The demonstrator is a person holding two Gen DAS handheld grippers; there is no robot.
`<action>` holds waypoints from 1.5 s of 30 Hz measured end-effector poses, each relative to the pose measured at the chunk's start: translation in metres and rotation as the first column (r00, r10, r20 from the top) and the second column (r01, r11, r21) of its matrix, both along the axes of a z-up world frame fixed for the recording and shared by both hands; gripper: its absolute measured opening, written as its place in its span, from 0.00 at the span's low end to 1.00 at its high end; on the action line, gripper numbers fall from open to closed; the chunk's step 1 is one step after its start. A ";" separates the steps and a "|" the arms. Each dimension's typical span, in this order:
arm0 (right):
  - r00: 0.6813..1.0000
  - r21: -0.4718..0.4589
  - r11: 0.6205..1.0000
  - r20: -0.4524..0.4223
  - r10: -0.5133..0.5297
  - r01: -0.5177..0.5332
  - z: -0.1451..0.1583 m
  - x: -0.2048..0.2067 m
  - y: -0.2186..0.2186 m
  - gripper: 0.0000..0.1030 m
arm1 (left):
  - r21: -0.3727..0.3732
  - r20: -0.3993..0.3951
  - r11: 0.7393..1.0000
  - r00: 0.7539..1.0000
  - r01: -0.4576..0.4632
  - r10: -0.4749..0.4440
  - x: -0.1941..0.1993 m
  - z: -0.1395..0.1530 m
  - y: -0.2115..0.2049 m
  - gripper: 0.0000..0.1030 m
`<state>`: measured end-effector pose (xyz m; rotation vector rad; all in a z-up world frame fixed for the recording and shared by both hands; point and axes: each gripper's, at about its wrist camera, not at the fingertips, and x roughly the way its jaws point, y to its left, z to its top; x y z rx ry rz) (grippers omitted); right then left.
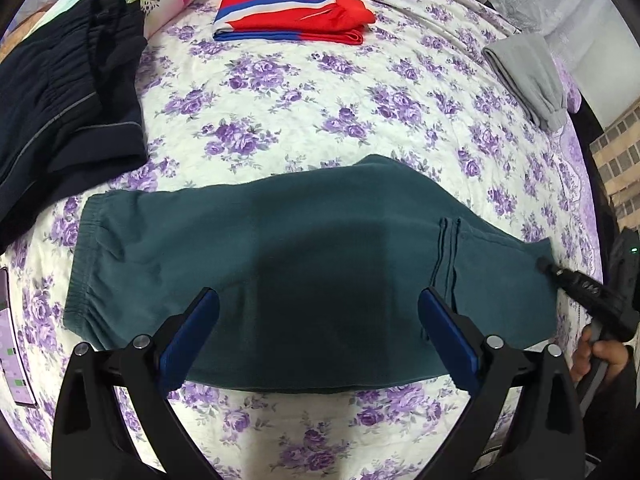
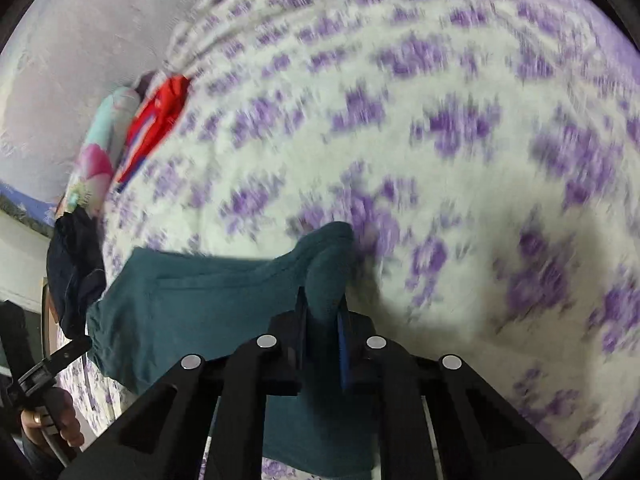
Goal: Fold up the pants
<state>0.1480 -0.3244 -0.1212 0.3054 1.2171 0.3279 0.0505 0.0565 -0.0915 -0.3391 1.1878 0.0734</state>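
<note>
From my right wrist camera most of the bed's white quilted cover with purple flowers (image 2: 460, 92) is smeared by blur, so I cannot make out its print or anything lying far across it. The teal fleece pants (image 2: 192, 304) run under the tool body at the bottom edge, and their near end is cut off there. At the left rim I only catch slivers of the folded red garment with blue and white stripes (image 2: 160, 120) and the dark navy garment (image 2: 76, 264).

The left wrist camera is sharp and gives what the other loses: the teal pants (image 1: 304, 264) lie flat across the bed cover (image 1: 304, 92), elastic waistband to the left, with a shadow dark over their middle. Beyond them I see the red striped garment (image 1: 292, 12) folded, the navy garment (image 1: 64, 108) at the left, and a folded grey garment (image 1: 528, 80) at the right edge. A phone-like screen at the far left is cropped.

My left gripper (image 1: 320, 336) hangs over the pants with its blue-padded fingers (image 1: 192, 336) spread wide, nothing between them. My right gripper (image 2: 322, 320) has its fingers (image 2: 301, 320) pinched tight on a raised fold of the teal fabric at the pants' right end.
</note>
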 end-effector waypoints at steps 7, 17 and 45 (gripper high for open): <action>0.998 -0.006 0.999 -0.035 0.043 -0.043 -0.013 0.005 0.003 0.53 | -0.037 -0.029 0.998 0.999 -0.043 0.042 -0.004 -0.008 0.008 0.94; 0.986 0.068 0.997 -0.159 0.045 -0.035 -0.020 -0.042 -0.033 0.25 | -0.020 -0.045 0.996 0.995 -0.092 0.091 -0.020 -0.016 0.035 0.94; 0.993 -0.027 0.998 -0.094 -0.065 0.062 0.007 -0.055 -0.046 0.59 | 0.036 -0.131 0.968 0.959 -0.250 0.252 -0.050 -0.048 0.137 0.72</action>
